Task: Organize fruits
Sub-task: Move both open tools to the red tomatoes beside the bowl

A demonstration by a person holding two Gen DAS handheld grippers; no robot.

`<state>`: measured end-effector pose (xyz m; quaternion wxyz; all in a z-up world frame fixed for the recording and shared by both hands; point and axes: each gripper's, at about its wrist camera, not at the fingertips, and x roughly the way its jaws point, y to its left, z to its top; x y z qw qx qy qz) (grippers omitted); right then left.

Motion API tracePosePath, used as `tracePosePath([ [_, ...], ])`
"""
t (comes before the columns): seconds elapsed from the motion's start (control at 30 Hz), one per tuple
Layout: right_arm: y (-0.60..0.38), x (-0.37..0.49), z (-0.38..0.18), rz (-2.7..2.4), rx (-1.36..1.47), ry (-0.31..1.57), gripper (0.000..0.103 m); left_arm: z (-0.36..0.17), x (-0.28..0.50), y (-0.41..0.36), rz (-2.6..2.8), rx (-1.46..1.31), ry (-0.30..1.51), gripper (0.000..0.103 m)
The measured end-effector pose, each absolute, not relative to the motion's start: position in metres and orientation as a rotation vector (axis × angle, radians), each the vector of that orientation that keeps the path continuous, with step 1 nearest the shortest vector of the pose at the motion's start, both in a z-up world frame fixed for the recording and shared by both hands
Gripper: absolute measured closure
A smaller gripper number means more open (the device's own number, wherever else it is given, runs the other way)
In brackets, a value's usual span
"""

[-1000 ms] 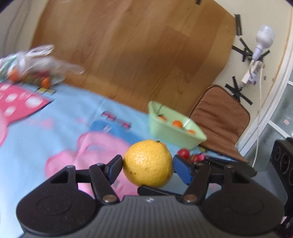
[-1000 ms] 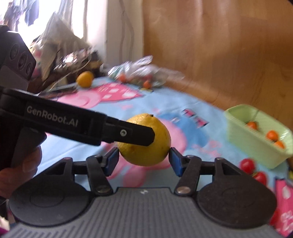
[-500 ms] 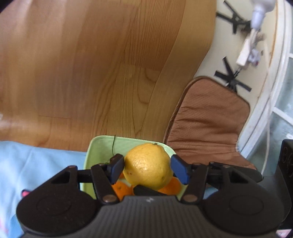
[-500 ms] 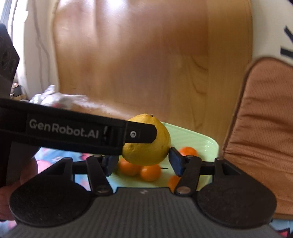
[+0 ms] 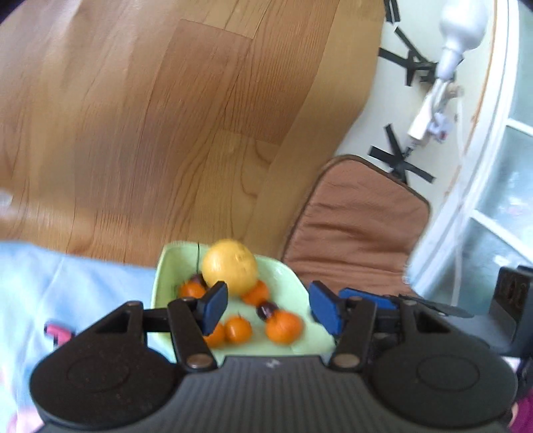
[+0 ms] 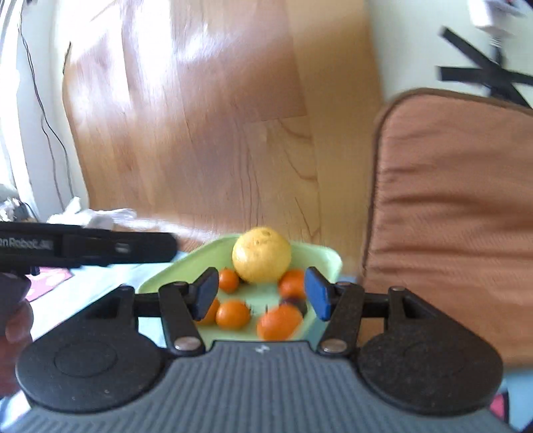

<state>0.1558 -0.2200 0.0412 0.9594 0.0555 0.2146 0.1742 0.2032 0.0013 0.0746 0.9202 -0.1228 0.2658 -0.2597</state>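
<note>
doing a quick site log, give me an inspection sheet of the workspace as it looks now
surface: blue patterned cloth under the tray
job's things: yellow citrus lies in the green tray among small orange fruits and a dark one
clutter: crumpled plastic at far left
grippers: left gripper and right gripper open, nothing between the pads
cables: thin wire down the wall; cord below the bulb
surroundings: wood panel, brown cushion, black tape crosses

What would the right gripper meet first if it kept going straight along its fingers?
Most likely the yellow citrus in the green tray, which sits just beyond the right gripper, centred between its open fingers; depth is unclear.
</note>
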Motion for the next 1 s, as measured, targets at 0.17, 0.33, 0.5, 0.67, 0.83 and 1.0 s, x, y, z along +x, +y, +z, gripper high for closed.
tracePosePath([
  [0.17,-0.235,0.112,0.026,0.388,0.142,0.517,0.065,0.053,0.183,0.008,-0.551,-0.279,0.628,0.049],
  [0.33,-0.232,0.086,0.008,0.377,0.132,0.567,0.072,0.033,0.173,0.011,-0.544,-0.363,0.696,0.048],
  [0.5,-0.238,0.100,0.002,0.389,0.290,0.599,0.070,0.030,0.176,-0.007,-0.507,-0.310,0.685,0.031],
  [0.67,-0.237,0.128,-0.012,0.413,0.451,0.694,0.071,0.012,0.196,-0.026,-0.490,-0.259,0.770,0.060],
  [0.83,-0.229,0.125,-0.009,0.468,0.447,0.704,0.071,0.008,0.185,-0.014,-0.453,-0.285,0.782,0.073],
  [1.0,-0.204,0.110,-0.002,0.571,0.324,0.689,0.070,0.006,0.155,0.007,-0.459,-0.343,0.791,0.073],
])
